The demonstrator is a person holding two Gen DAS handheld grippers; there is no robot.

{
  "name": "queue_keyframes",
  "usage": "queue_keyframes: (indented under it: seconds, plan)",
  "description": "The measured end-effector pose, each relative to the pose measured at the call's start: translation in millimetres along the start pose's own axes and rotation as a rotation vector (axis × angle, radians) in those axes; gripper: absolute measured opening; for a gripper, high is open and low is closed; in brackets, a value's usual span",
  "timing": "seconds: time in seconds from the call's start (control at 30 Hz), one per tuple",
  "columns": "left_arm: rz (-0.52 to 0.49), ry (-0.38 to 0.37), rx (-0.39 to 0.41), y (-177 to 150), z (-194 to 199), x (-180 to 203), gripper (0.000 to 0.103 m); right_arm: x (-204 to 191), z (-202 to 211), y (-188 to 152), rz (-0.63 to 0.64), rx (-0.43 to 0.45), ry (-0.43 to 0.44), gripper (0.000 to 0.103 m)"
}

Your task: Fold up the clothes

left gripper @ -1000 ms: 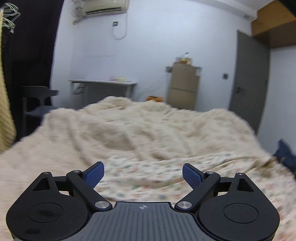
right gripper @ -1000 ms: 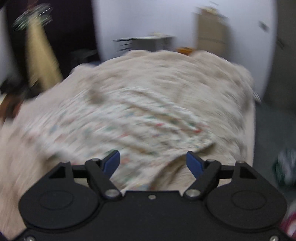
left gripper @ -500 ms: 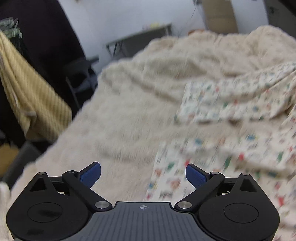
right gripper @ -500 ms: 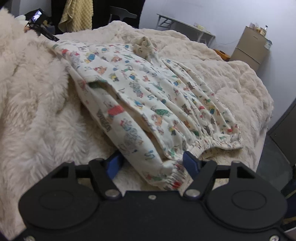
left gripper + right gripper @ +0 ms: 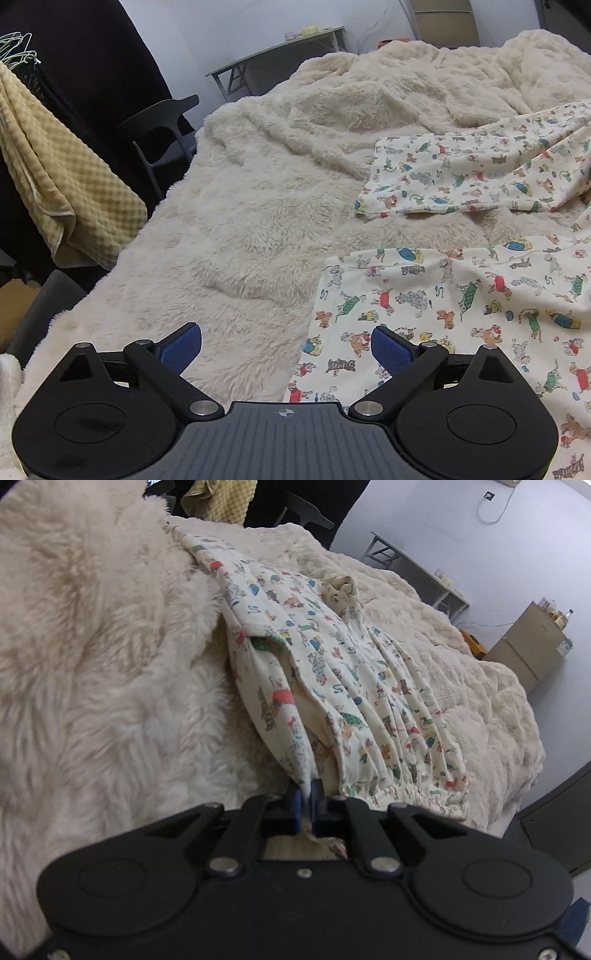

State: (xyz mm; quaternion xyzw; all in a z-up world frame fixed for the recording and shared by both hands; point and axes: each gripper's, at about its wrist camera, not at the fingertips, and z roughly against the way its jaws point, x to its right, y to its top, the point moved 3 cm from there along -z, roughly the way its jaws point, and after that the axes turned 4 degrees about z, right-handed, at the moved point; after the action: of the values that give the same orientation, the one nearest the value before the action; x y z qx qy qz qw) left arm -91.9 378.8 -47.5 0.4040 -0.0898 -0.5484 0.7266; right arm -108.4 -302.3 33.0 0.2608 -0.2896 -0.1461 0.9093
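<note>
Cream trousers printed with small cartoon dogs [image 5: 461,295] lie spread on a fluffy cream blanket [image 5: 240,229]. In the left wrist view two leg ends show, the nearer one at lower right and the farther leg [image 5: 480,173] behind it. My left gripper [image 5: 286,343] is open just above the bed, with the near leg's hem corner lying between its jaws by the right pad [image 5: 389,349]. In the right wrist view the trousers [image 5: 332,672] run away from me, gathered waistband nearest. My right gripper [image 5: 306,797] is shut on a pinch of the trousers' near edge.
A yellow waffle towel [image 5: 62,184] hangs at the left beside a dark chair [image 5: 162,118]. A grey table [image 5: 280,48] stands against the far wall. A tan cabinet [image 5: 532,646] is beyond the bed's far corner. The blanket bunches high at left [image 5: 74,627].
The left gripper has tipped down from the room toward the leg ends, then held still. The right gripper's jaws went from wide apart to shut on the trousers' edge, and it rolled.
</note>
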Motion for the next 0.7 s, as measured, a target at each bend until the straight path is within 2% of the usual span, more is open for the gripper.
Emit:
queue_keyframes:
  seconds: [0.13,0.27,0.33,0.37,0.47,0.6,0.63,0.7]
  plan:
    - [0.007,-0.007,0.008,1,2,-1,0.097,0,6,-6,-0.002,-0.03,0.058,0.003]
    - [0.002,-0.016,0.0,0,1,-1,0.097,2,17,-6,-0.024,-0.012,0.093,0.003]
    - [-0.04,-0.02,-0.01,-2,1,-2,0.097,2,18,-6,-0.025,-0.015,0.099,0.007]
    - [-0.069,-0.02,-0.008,-3,3,-2,0.097,1,18,-6,-0.02,-0.021,0.099,0.014]
    - [-0.207,-0.022,0.01,-7,13,-7,0.097,-2,19,-6,0.001,-0.025,0.069,0.056]
    - [-0.484,-0.084,-0.012,-34,29,-14,0.097,-1,22,-4,-0.003,0.021,0.064,0.056]
    - [-0.607,-0.135,-0.051,-50,33,-10,0.097,-1,22,-3,-0.004,0.03,0.068,0.056]
    - [-0.744,-0.189,-0.103,-71,36,-3,0.097,-2,19,-1,-0.002,0.028,0.077,0.056]
